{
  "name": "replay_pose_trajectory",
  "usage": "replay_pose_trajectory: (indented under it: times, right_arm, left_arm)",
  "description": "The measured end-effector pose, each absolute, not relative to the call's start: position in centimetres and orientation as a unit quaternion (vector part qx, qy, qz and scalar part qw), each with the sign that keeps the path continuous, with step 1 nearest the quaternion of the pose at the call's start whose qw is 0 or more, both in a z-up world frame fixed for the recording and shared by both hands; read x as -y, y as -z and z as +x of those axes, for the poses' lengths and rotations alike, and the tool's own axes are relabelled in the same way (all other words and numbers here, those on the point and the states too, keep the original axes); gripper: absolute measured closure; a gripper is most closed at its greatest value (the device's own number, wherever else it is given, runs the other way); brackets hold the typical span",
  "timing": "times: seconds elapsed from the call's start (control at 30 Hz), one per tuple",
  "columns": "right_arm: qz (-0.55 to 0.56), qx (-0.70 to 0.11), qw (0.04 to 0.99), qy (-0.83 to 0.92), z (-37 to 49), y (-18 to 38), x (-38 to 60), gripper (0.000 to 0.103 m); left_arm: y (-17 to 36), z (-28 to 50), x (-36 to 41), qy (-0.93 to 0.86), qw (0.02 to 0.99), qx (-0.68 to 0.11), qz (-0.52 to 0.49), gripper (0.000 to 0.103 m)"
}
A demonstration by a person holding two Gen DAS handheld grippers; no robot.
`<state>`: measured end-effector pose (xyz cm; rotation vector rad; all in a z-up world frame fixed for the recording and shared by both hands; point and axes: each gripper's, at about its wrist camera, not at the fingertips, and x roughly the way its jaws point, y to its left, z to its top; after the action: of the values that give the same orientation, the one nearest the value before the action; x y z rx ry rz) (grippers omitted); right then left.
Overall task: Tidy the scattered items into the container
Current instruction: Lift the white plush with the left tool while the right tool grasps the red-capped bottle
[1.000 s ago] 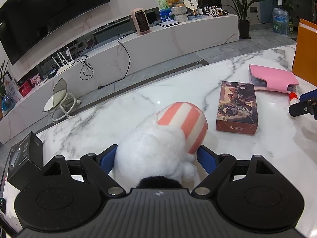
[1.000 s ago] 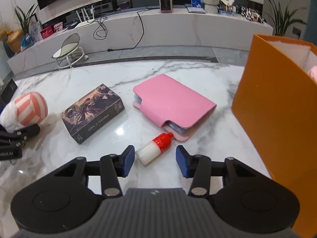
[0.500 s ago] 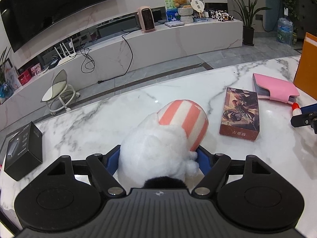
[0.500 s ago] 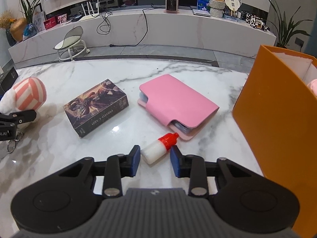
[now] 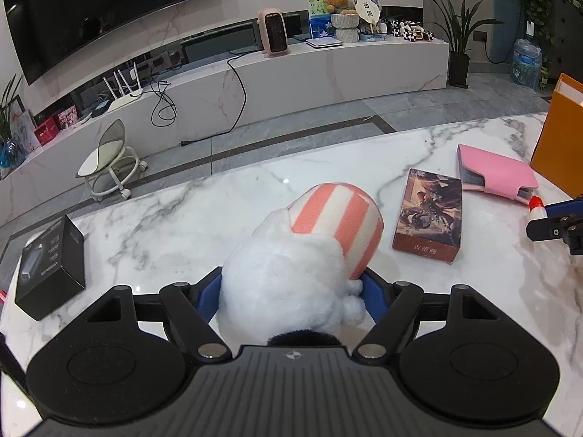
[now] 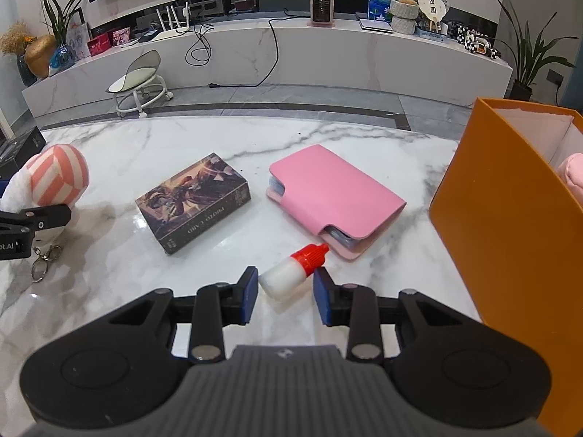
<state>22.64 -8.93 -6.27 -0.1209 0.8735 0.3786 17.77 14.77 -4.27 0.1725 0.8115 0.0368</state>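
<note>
A white plush toy (image 5: 298, 266) with a pink-striped end lies on the marble table (image 5: 182, 225), and my left gripper (image 5: 291, 291) is shut on its white body, both blue pads pressed into the fur. My right gripper (image 6: 286, 291) is shut on a small white bottle (image 6: 288, 276) with a red cap, which lies slantwise between the pads. The orange container (image 6: 503, 225) stands open at the right, just beyond the right gripper, with something pink (image 6: 574, 174) inside. The plush toy (image 6: 54, 178) and left gripper finger (image 6: 36, 218) show at the far left of the right wrist view.
A dark picture card box (image 6: 193, 200) and a pink wallet (image 6: 335, 189) lie mid-table between the two grippers. A black box (image 5: 51, 262) sits at the left table edge. A key ring (image 6: 43, 266) hangs by the plush. Beyond the far edge is floor.
The left jaws came in until they pressed the plush toy. The right jaws narrowed around the small bottle and now touch it. Neither hand has shifted much.
</note>
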Motion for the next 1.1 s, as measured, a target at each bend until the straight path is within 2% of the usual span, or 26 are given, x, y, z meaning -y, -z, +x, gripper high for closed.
replay_pose_trajectory:
  times: [1.1]
  right_arm:
    - [0.030, -0.371, 0.909, -0.187, 21.5, -0.9, 14.8, 0.067]
  left_arm:
    - [-1.9, 16.1, -7.5, -0.002, 0.924, -0.366, 0.113, 0.015]
